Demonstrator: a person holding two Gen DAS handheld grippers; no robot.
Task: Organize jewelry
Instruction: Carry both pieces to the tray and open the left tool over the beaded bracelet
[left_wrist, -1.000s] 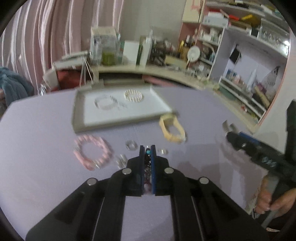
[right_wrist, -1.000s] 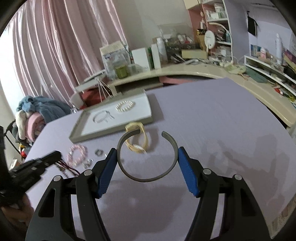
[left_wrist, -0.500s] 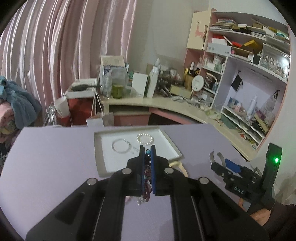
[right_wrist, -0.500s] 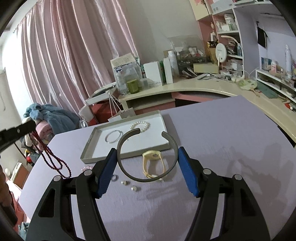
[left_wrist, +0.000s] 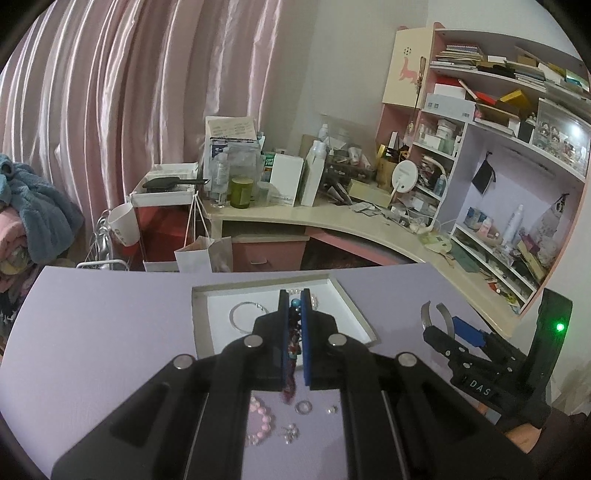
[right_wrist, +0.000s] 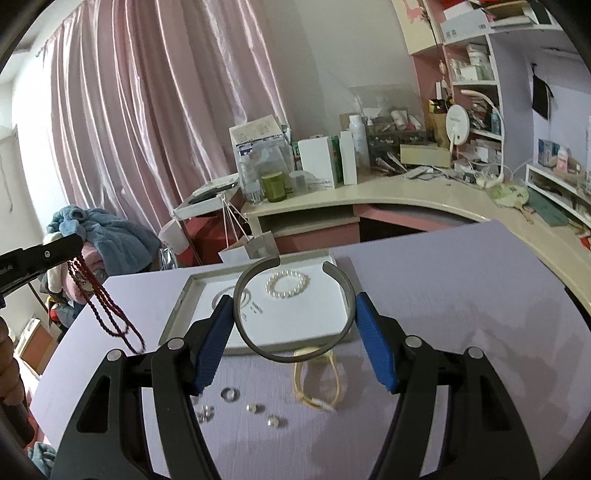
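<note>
My left gripper (left_wrist: 294, 301) is shut on a dark red bead necklace (left_wrist: 291, 347), which hangs in loops from it in the right wrist view (right_wrist: 107, 308), well above the purple table. My right gripper (right_wrist: 293, 321) is shut on a grey open cuff bangle (right_wrist: 255, 338), held above the near edge of the white tray (right_wrist: 314, 328). It also shows at the right of the left wrist view (left_wrist: 439, 323). In the tray lie a pearl bracelet (right_wrist: 287, 284) and a thin silver bangle (left_wrist: 242, 315).
On the table in front of the tray lie a yellow band (right_wrist: 316, 380), a pink bead bracelet (left_wrist: 262, 424), a ring (right_wrist: 229, 395) and several small earrings (right_wrist: 266, 413). A cluttered desk (right_wrist: 369, 199) and shelves (left_wrist: 517, 147) stand behind; a curtain (right_wrist: 147, 110) hangs at the left.
Both grippers rose from the table and now hover over the tray's near edge. The red necklace went up with the left gripper, the cuff with the right.
</note>
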